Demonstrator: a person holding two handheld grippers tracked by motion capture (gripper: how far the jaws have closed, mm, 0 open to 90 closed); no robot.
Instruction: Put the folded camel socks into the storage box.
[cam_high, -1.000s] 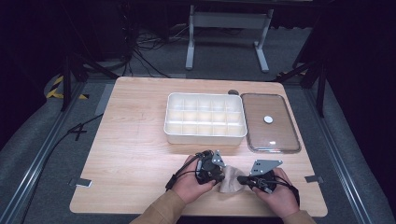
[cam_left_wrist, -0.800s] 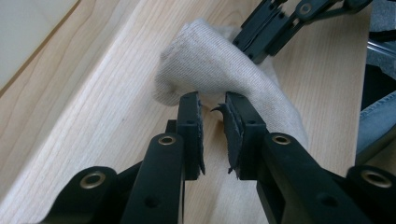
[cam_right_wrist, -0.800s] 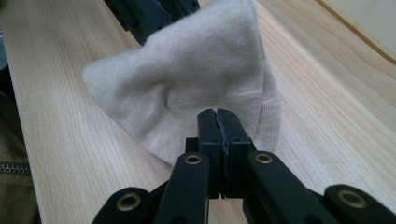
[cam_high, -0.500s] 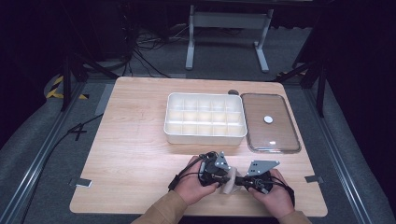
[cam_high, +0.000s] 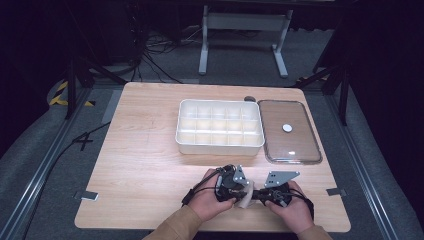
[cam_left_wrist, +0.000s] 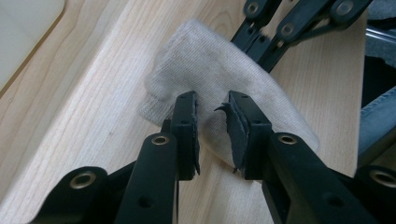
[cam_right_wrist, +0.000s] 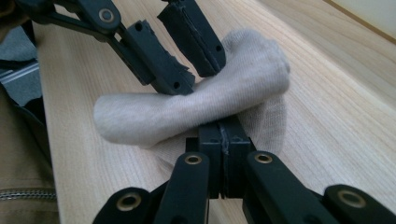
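Opening just now, left tongs (cam_left_wrist: 212, 135) straddle the sock (cam_right_wrist: 196, 105) unpinched; right tongs (cam_right_wrist: 223, 140) clamp its fold, roll lying crosswise.

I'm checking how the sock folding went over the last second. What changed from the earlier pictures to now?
The left tongs have just been opening; the beige sock lies between their jaws, pads apart from it. That hand shifted slightly toward the right one, and the sock bunched up smaller. The right tongs stayed shut on the sock; the compartment tray and clear lid stayed put.

no readable text, labels, brands or numbers anywhere
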